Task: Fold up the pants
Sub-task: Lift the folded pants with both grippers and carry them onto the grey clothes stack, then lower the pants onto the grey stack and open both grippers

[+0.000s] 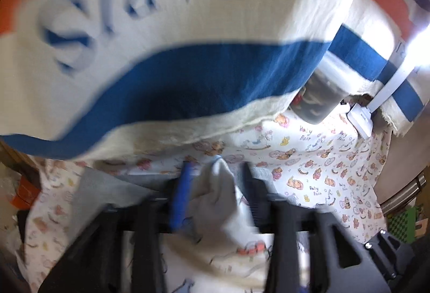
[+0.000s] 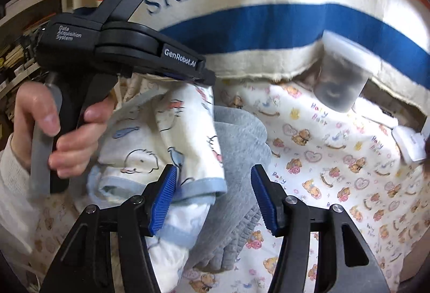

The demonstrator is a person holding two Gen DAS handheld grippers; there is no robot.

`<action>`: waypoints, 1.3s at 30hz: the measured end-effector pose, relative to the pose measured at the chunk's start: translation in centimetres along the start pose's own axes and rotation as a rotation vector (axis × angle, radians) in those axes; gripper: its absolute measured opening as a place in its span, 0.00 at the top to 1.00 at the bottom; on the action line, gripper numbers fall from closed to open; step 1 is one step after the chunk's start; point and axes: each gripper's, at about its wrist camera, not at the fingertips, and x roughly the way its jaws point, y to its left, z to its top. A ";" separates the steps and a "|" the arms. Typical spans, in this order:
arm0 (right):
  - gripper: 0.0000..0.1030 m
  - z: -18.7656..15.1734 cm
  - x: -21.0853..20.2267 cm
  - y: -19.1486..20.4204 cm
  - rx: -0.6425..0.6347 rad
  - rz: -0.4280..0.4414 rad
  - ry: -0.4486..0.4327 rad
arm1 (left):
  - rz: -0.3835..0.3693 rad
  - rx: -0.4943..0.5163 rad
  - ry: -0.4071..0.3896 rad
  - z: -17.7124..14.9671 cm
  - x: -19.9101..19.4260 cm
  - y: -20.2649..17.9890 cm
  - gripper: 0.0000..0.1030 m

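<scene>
Left wrist view blurred, pants point(image 1: 215, 185) between tool point(image 1: 215, 169) fingers

Motion blur smears the left gripper's fingers point(image 1: 182, 185).

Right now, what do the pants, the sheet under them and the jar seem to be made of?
Pants: soft cotton-like knit, cream with animal prints and a pale blue cuff; the lining is grey and fleecy, with a fuzzy nap.
Sheet: thin printed cloth, matt, probably cotton; it lies flat with small creases.
Jar: probably translucent plastic, cloudy walls with a whitish lid; blur leaves this open.
</scene>
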 end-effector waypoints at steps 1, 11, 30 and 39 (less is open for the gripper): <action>0.44 0.1 -0.8 0.2 0.006 0.003 -0.016 | 0.004 -0.007 -0.012 0.1 -1.0 0.3 0.46; 0.87 1.0 -4.6 2.0 0.078 0.184 -0.098 | 0.032 0.037 0.044 -3.2 -5.4 0.2 0.50; 0.87 -5.2 -4.1 1.1 0.136 0.040 -0.118 | 0.061 0.004 -0.091 -11.5 -7.9 0.2 0.64; 0.82 -7.9 -8.9 1.9 0.169 -0.056 -0.282 | 0.108 0.113 -0.395 -16.4 -13.0 -1.9 0.46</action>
